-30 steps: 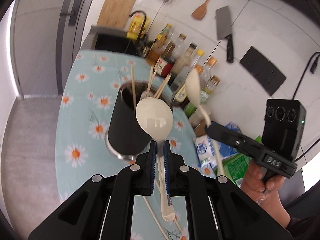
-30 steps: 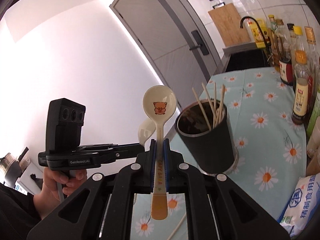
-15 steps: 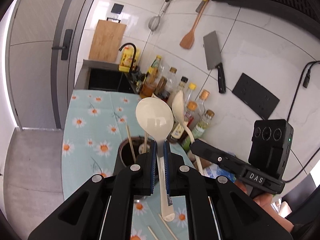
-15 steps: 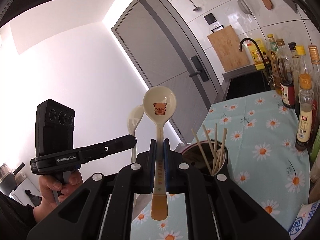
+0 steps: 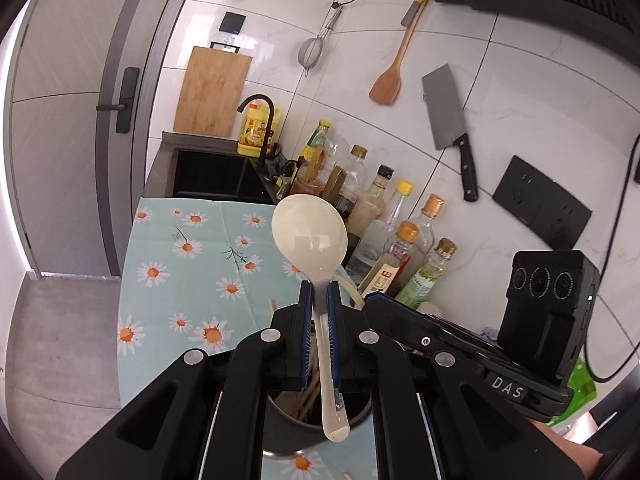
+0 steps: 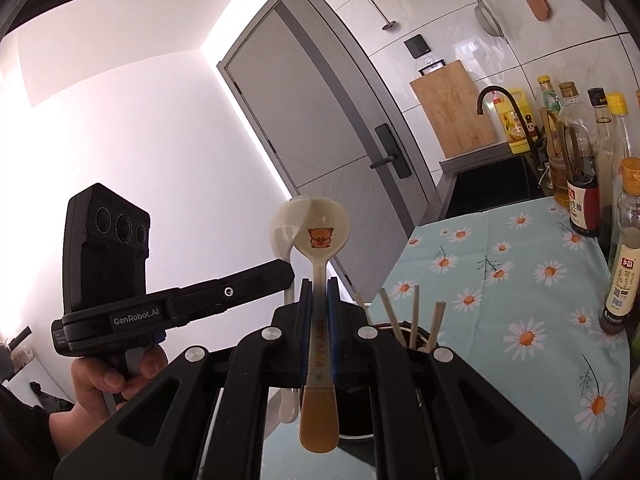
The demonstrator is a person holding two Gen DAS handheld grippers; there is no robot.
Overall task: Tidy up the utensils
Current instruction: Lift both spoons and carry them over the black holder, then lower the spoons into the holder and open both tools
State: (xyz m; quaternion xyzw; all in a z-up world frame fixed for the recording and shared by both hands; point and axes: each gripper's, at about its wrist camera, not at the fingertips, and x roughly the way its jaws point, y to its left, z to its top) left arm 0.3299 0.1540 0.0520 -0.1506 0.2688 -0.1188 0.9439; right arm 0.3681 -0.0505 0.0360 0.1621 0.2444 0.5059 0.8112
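In the left wrist view, the left claw (image 5: 319, 300) sits at lower centre of the frame, closed tight on the neck of a plain white spoon (image 5: 309, 236) whose bowl stands upright above the blue pads while its handle end hangs down over the mouth of a black utensil cup (image 5: 280, 432) at the bottom of the frame. Wooden chopsticks (image 5: 310, 394) lean inside that cup. The cup stands on the counter (image 5: 180, 280), which is covered by a pale blue daisy-print cloth. The right claw (image 5: 360, 300) enters from the right edge, just beside the left one. A row of sauce bottles (image 5: 404, 256) lines the tiled wall at centre right, with a cleaver (image 5: 448, 116) and a wooden spatula (image 5: 390, 80) hanging above. In the right wrist view, the right claw (image 6: 319, 300) at lower centre is clamped shut on a cream spoon with a pig picture (image 6: 320, 232) and an orange handle end, also bowl-up. The white spoon (image 6: 285, 224) shows directly behind it, overlapping on its left, and chopstick tips (image 6: 414, 312) rise from the cup rim (image 6: 420, 344) at lower right of the claw.
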